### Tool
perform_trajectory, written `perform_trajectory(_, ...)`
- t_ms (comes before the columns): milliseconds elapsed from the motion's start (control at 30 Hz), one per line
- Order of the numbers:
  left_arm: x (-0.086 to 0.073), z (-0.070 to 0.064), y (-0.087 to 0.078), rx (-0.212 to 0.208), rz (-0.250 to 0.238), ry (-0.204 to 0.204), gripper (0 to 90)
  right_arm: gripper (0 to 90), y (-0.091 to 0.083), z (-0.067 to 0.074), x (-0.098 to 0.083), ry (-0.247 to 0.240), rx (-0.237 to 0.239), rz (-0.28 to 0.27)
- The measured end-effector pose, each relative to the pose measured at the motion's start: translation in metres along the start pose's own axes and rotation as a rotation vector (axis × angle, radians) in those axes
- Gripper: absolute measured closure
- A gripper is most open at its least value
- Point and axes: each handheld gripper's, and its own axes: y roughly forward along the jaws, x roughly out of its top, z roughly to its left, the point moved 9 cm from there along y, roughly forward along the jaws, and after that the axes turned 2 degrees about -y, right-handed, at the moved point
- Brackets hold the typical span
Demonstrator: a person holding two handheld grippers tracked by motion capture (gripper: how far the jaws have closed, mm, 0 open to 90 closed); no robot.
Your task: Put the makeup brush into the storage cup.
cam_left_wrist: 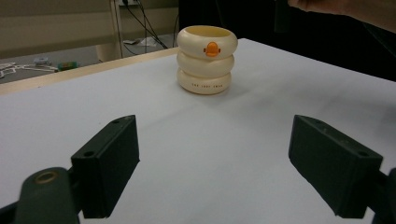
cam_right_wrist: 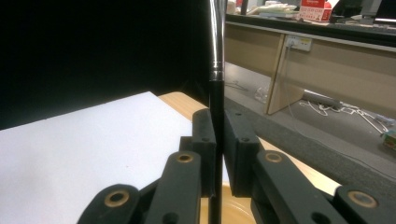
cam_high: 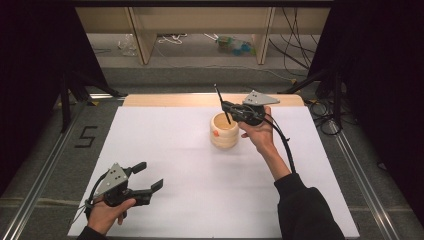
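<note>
Item: cream holder (cam_high: 224, 131), three stacked rings, orange mark, upright at far centre of the white table (cam_high: 165, 150).
Right gripper (cam_high: 226, 107): jaws clamped on a black pen (cam_high: 222, 105), lower end at the holder's mouth. Insertion likely under way; release pending.
Left gripper (cam_high: 149, 176): jaws wide apart, empty, near left.

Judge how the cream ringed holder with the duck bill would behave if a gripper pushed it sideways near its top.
The holder looks like glossy plastic, so it would probably slide on the smooth white table. Its base is about as wide as its height, so tipping seems unlikely. It is hollow, probably light.
</note>
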Motion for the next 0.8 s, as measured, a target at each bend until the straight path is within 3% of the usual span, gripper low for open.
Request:
perform_trajectory(200,0.0,-0.002,0.001,-0.004,-0.005,-0.017,16.4,84.2,0.004,0.003,-0.005,-0.004,0.001,0.013)
perform_trajectory(633,0.0,-0.002,0.0,-0.004,-0.003,-0.011,16.3,84.2,0.007,0.004,-0.011,0.006,0.012,0.031)
perform_trajectory(700,0.0,-0.002,0.0,0.0,0.002,-0.019,16.3,84.2,0.008,0.001,-0.011,-0.015,-0.003,0.018)
perform_trajectory(800,0.0,-0.002,0.0,0.0,0.002,-0.011,16.3,84.2,0.009,0.001,-0.012,-0.009,-0.004,0.017)
